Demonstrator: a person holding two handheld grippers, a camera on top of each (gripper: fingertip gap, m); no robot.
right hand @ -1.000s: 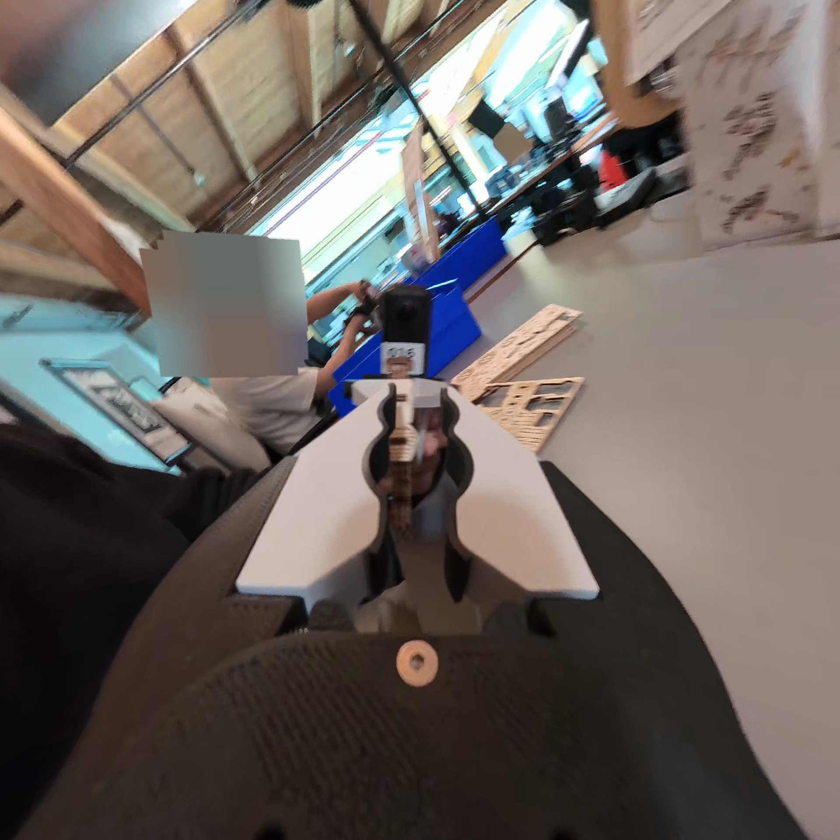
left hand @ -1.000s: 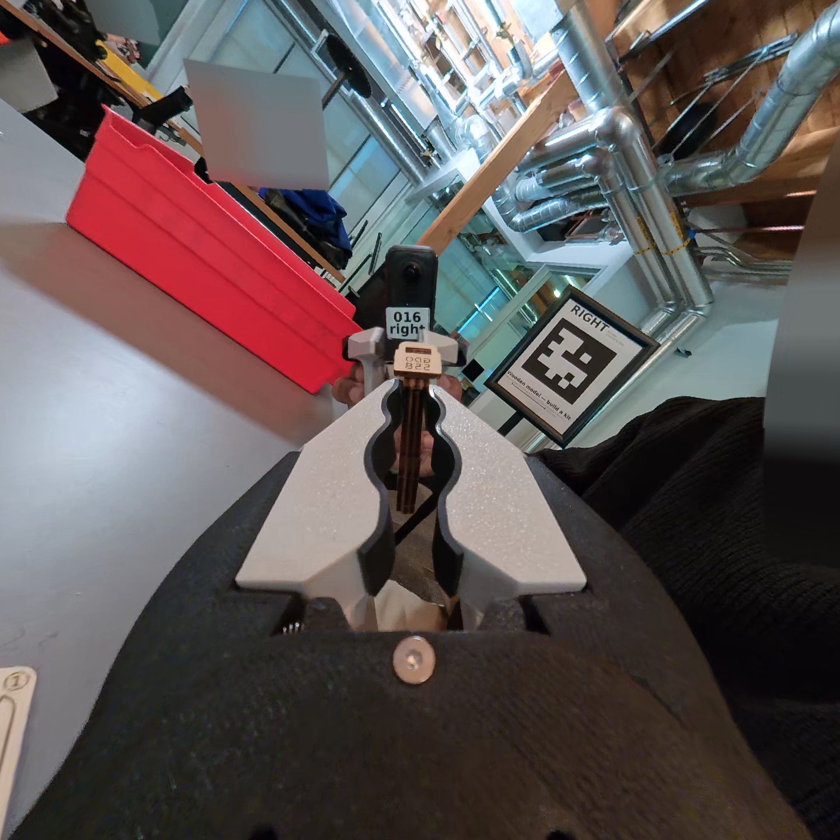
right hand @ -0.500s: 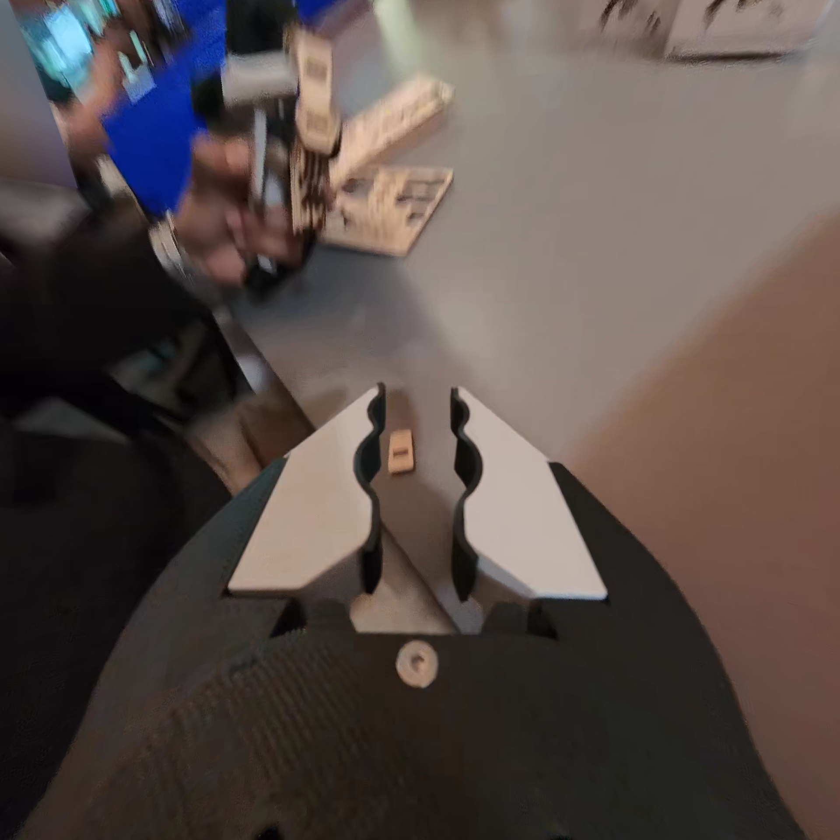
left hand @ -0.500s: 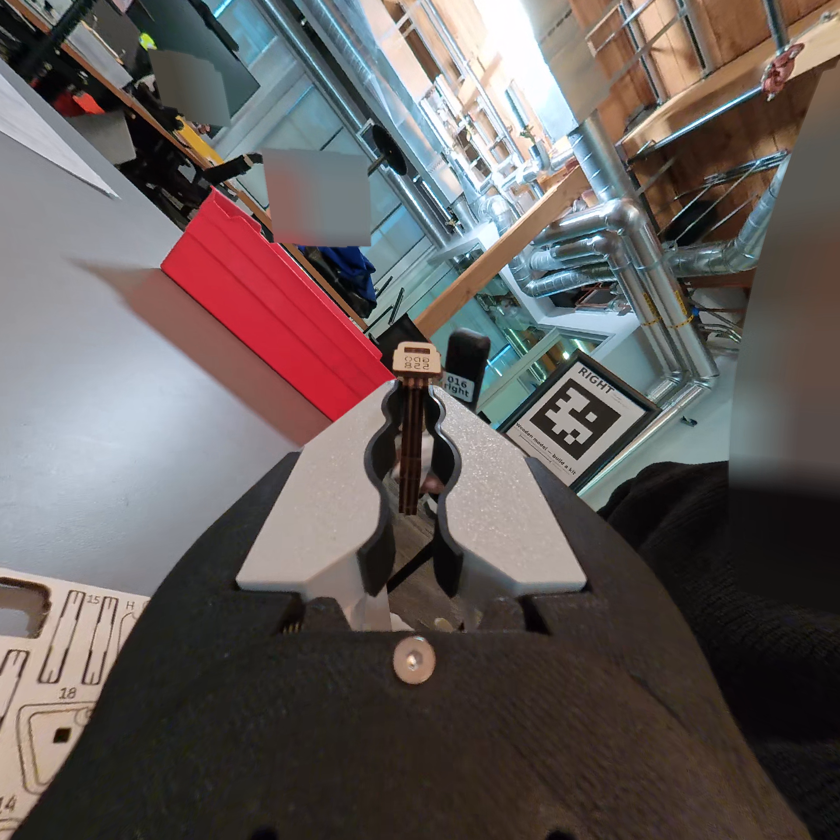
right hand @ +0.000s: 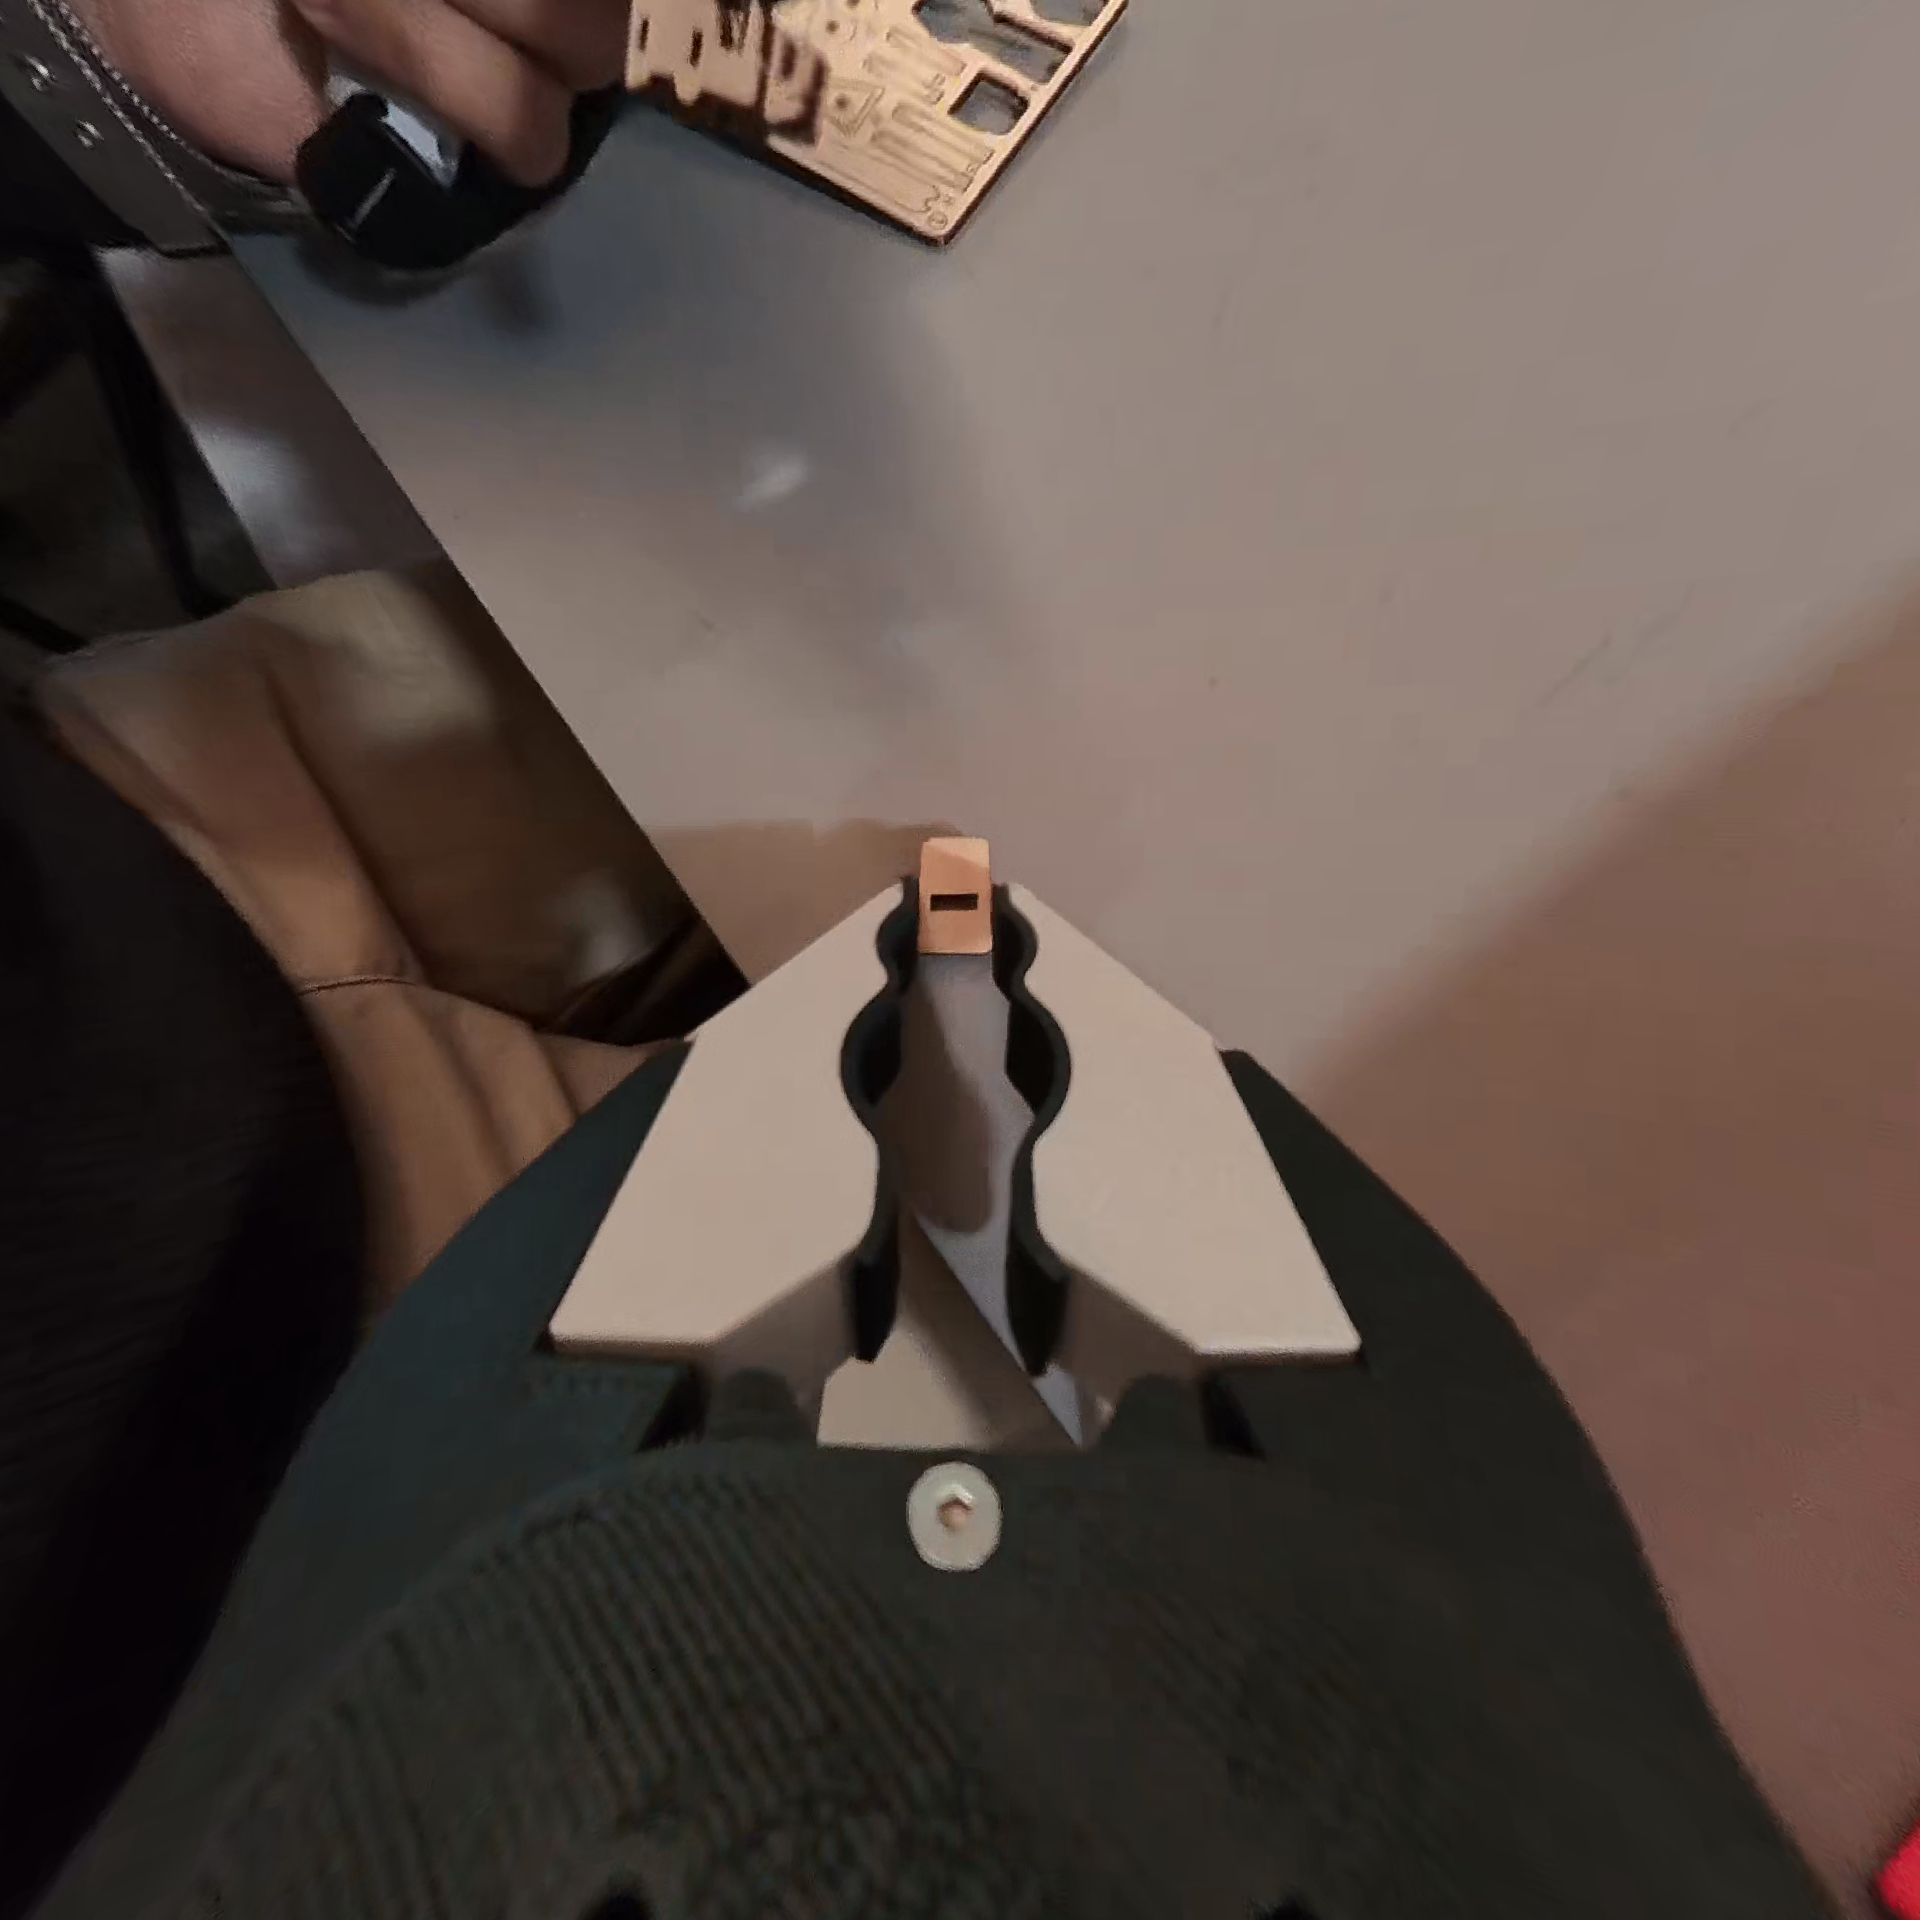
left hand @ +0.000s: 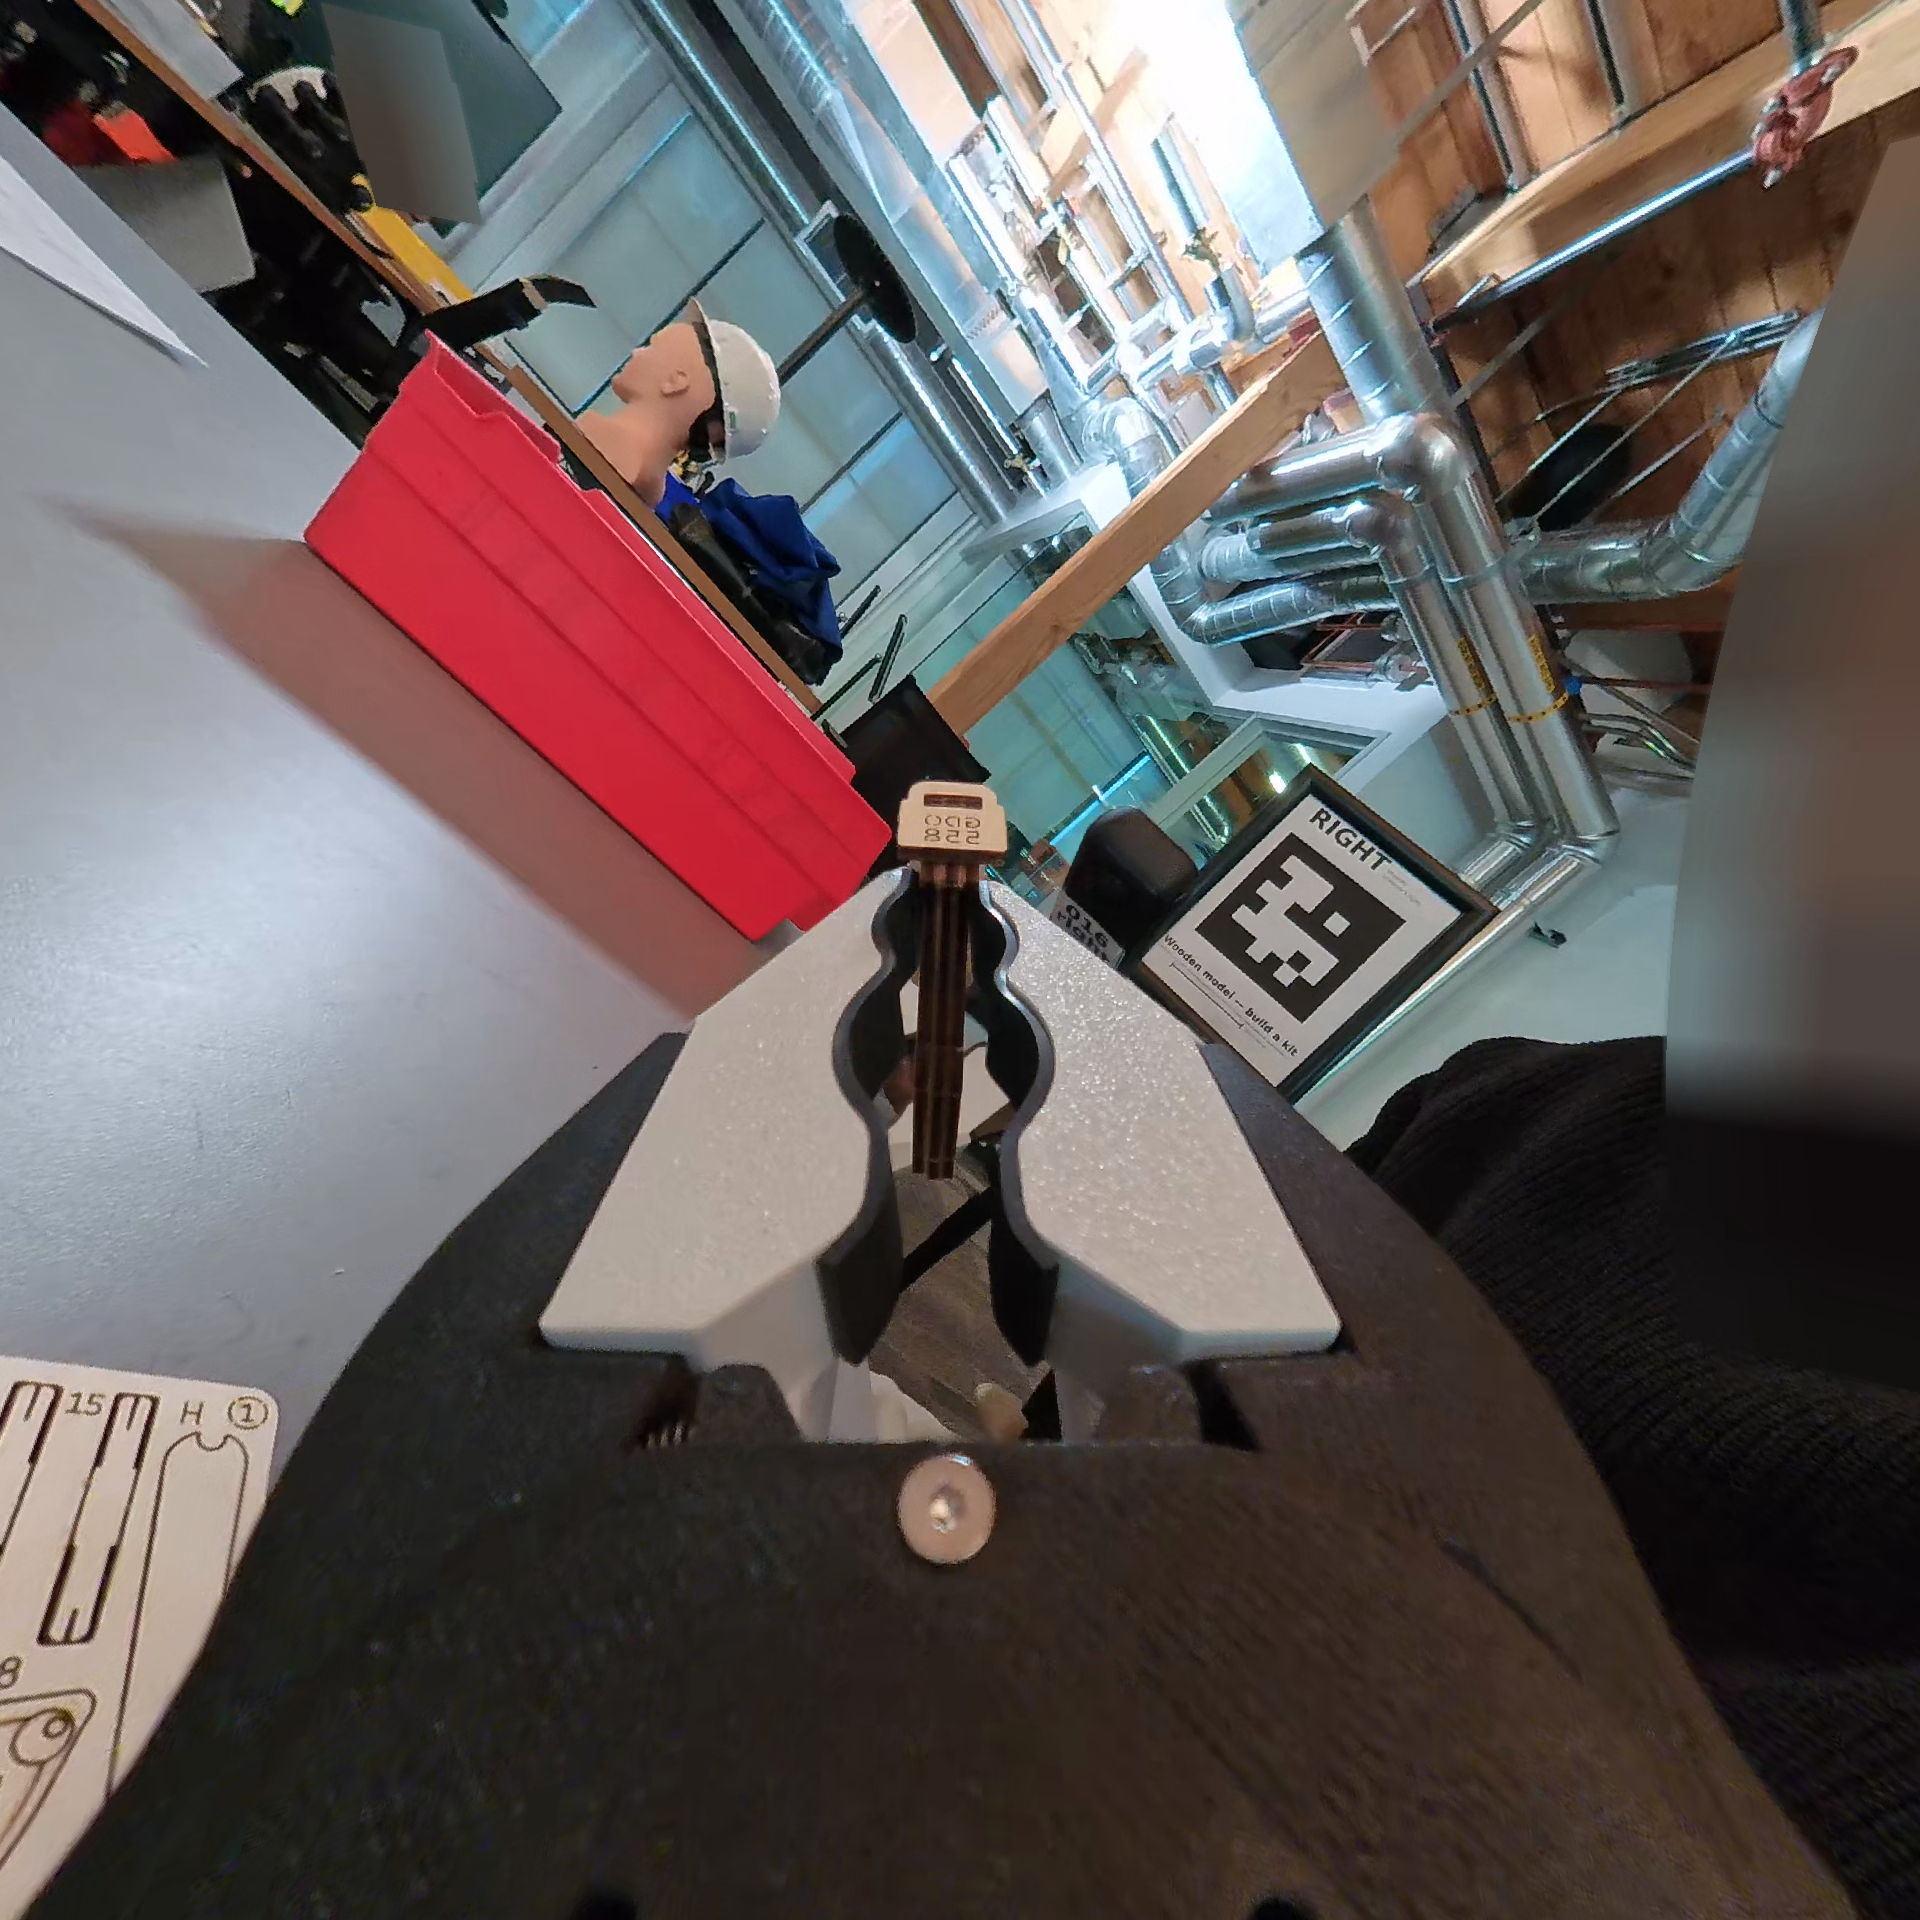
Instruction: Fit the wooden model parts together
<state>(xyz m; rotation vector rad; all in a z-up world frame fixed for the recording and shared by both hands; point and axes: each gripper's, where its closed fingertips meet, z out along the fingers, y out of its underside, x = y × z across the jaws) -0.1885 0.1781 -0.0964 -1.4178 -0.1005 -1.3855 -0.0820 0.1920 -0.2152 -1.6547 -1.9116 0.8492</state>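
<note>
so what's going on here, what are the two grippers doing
A person is building a wooden model kit with two handheld grippers. The left gripper is shut on a stack of thin wooden parts with a small cap piece on top, held up off the grey table. The right gripper is down at the table, its jaws around a small slotted block; whether they grip it is unclear. A cut-out sheet lies farther off.
</note>
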